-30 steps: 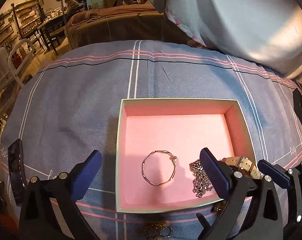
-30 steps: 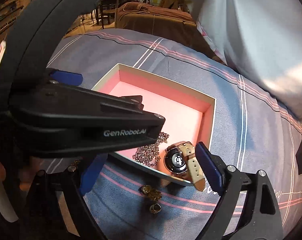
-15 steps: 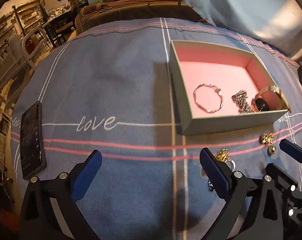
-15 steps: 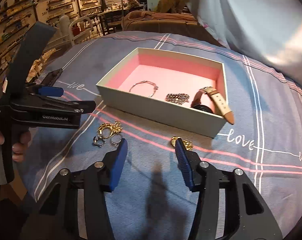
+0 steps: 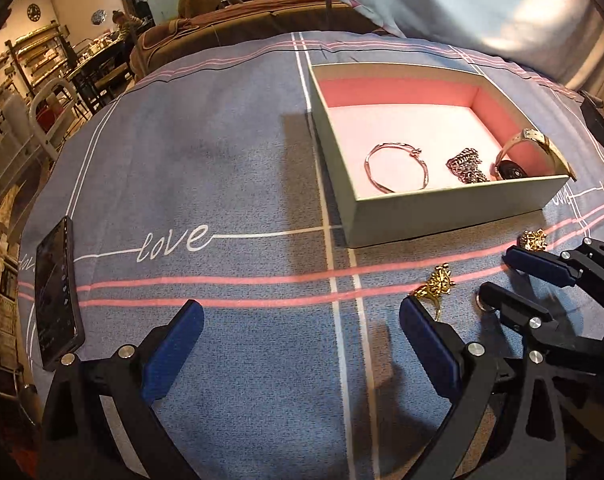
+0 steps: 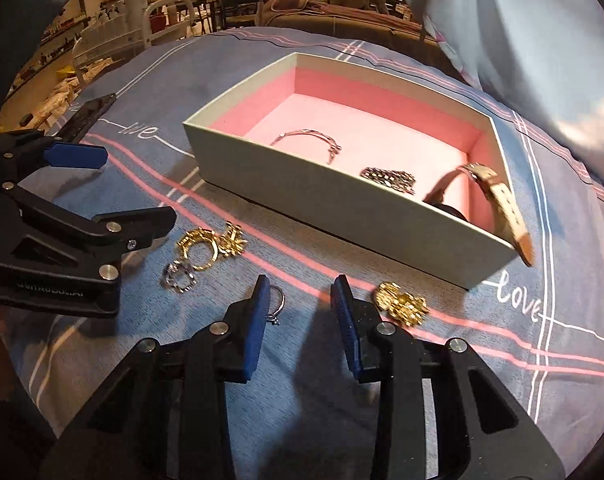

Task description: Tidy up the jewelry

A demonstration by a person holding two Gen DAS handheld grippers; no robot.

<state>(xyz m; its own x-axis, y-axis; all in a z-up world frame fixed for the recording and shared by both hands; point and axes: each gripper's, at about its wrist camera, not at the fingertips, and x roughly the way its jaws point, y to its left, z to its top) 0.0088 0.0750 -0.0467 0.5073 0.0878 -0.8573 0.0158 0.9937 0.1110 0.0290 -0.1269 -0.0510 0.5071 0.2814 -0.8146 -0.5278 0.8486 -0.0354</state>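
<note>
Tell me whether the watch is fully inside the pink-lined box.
Not fully. The tan-strapped wristwatch has its dial inside the pale pink-lined cardboard box, but one strap end drapes over the box's corner rim, hanging outside.

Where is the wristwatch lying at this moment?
The wristwatch lies in the pink-lined box, in its near right corner in the right wrist view, beside the chain, with its tan strap draped over the box's rim.

One box (image 6: 342, 200), one bangle (image 5: 396, 168), one watch (image 6: 498, 200).
</note>
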